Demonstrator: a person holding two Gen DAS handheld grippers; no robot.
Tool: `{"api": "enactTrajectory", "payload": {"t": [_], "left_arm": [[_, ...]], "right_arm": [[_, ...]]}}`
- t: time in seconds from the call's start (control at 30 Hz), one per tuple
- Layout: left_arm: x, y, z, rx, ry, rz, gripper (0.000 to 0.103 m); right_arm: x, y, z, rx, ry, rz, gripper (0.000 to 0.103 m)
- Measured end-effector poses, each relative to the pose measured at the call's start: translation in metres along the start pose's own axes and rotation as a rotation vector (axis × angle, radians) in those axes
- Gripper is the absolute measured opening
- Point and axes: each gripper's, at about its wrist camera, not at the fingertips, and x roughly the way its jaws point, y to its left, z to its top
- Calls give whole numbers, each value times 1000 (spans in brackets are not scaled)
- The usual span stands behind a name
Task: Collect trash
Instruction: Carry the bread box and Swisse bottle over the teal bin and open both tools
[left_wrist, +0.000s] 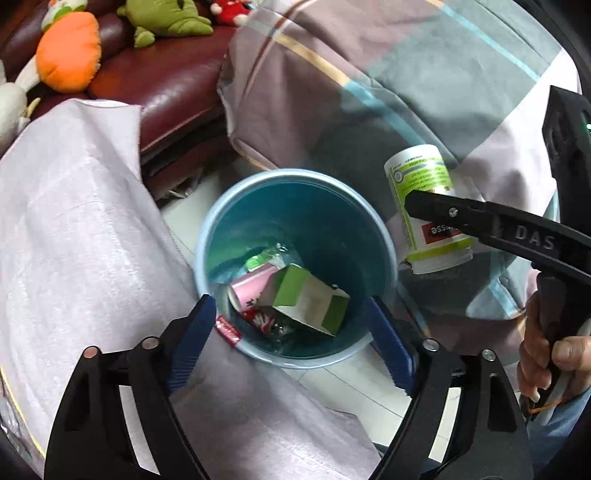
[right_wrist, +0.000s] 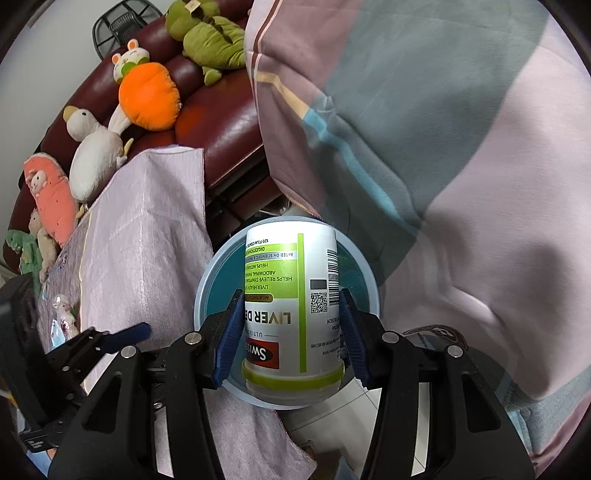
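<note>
Trash: your right gripper (right_wrist: 290, 338) is clenching the white green-labelled bottle (right_wrist: 291, 306) above the blue plastic bin (right_wrist: 207, 273); left gripper (left_wrist: 291, 339) is gaping empty. Releasing off-centre risks clipping the rim.

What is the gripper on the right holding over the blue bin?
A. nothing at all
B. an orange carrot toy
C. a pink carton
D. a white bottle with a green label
D: the right gripper has its blue pads pressed on both sides of the white bottle with the green label, held upside down above the blue bin.
</note>
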Motion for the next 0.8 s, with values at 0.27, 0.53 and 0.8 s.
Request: {"api": "enactTrajectory", "payload": {"t": [0.27,0.53,0.8], "left_arm": [[-18,22,-17,-44,-24,34,89],[-32,49,-33,-106,-32,50,90],[-58,68,-53,-153,-69,53,91]], "right_arm": [[12,24,1,-81,26,-27,52],[8,45,-2,-127,18,-41,71],[-1,68,-12,-155,23,-47,75]]}}
